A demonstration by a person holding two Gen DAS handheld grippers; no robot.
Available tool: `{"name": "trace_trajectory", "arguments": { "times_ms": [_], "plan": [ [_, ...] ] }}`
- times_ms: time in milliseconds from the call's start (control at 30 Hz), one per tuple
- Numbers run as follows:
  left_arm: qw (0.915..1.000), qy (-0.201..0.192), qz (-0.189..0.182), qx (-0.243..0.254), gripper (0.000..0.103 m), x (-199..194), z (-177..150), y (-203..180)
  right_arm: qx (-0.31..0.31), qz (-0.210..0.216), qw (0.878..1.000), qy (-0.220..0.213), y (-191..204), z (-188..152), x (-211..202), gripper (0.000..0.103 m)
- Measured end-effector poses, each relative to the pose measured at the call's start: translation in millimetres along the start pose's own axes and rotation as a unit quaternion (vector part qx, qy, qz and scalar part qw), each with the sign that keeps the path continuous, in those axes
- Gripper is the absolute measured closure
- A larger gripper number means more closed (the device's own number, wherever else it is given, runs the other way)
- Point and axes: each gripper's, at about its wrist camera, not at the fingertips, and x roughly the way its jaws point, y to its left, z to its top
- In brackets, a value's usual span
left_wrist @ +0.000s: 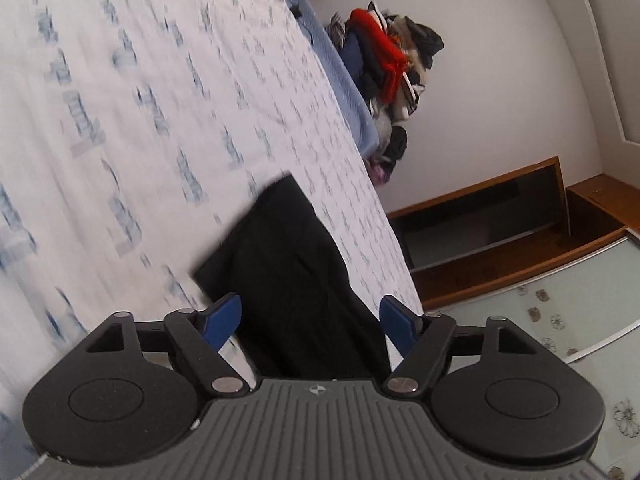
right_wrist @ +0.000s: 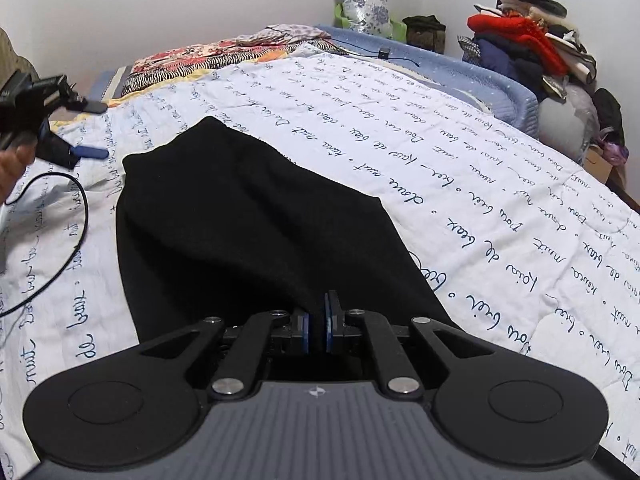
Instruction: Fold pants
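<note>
Black pants (right_wrist: 248,220) lie folded lengthwise on a white quilt with blue writing (right_wrist: 460,168), stretching away from me. My right gripper (right_wrist: 316,320) is shut on the near edge of the pants, the fabric pinched between its blue pads. In the left wrist view the pants (left_wrist: 288,280) run between the open blue fingers of my left gripper (left_wrist: 312,320), which is held tilted above them and holds nothing. The left gripper also shows at the far left of the right wrist view (right_wrist: 86,153), beside the far end of the pants.
A pile of clothes with a red garment (right_wrist: 532,48) stands beyond the bed's right side. Patterned bedding (right_wrist: 208,56) and a pillow (right_wrist: 366,6) lie at the head. A black cable (right_wrist: 76,216) trails over the quilt at left. A wooden drawer (left_wrist: 500,224) stands open by the bed.
</note>
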Motion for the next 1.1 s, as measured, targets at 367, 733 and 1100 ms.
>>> {"name": "trace_trajectory", "arguments": {
  "times_ms": [367, 733, 1100],
  "plan": [
    [0.9971, 0.051, 0.019, -0.052, 0.029, 41.7, -11.1, 4.1, 0.0, -0.004, 1.0, -0.002, 7.4, -3.3, -2.8, 0.096],
    [0.9928, 0.042, 0.107, -0.033, 0.097, 50.7, -1.8, 5.8, -0.003, 0.0, 1.0, 0.006, 8.2, -5.5, 3.2, 0.096],
    [0.9889, 0.056, 0.136, -0.024, 0.086, 44.4, 12.6, 22.8, -0.088, -0.017, 0.995, 0.046, 68.7, -45.0, 18.9, 0.096]
  ]
}}
